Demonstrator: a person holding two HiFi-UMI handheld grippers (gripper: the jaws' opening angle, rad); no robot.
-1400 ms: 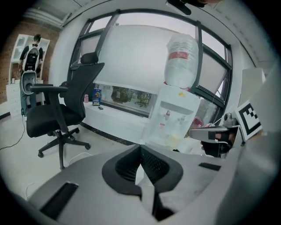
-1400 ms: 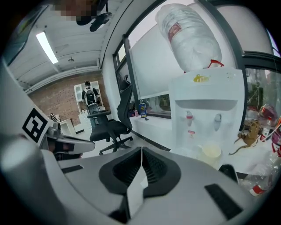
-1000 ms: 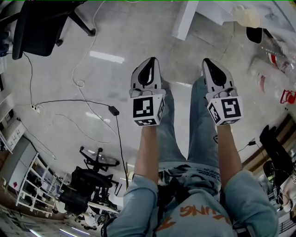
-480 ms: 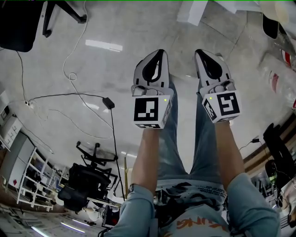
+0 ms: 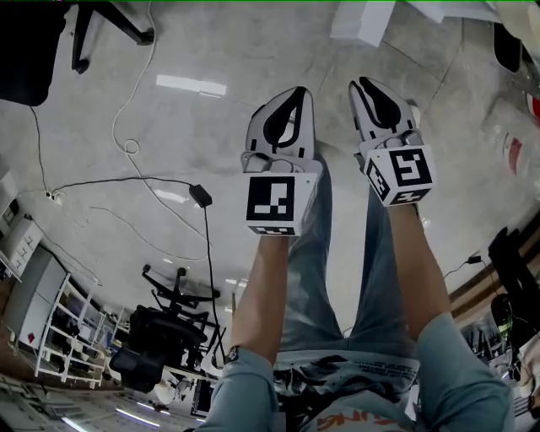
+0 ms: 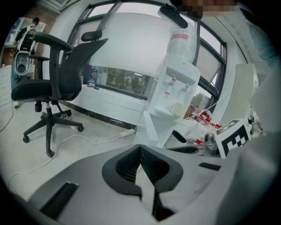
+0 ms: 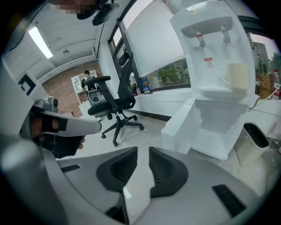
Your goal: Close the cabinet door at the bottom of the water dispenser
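Observation:
The white water dispenser (image 7: 215, 66) stands ahead with its bottom cabinet door (image 7: 180, 125) swung open toward me on its left side; the same dispenser (image 6: 175, 96) and door (image 6: 151, 127) show in the left gripper view. In the head view the door (image 5: 363, 21) is a white panel at the top edge. My left gripper (image 5: 283, 118) is shut with nothing in it, its pads (image 6: 131, 165) meeting at the tip. The right gripper (image 5: 381, 99) is opening, a narrow empty gap between its pads (image 7: 120, 169). Both are well short of the door.
A pale cup (image 7: 237, 74) sits on the dispenser's tray. A white bin (image 7: 250, 145) stands right of the dispenser. A black office chair (image 6: 57, 83) is off to the left. Cables (image 5: 143, 181) and a power strip (image 6: 127, 131) lie on the floor.
Both grippers have sunk toward the floor and now sit higher in the head view, closer to the white door panel at the top.

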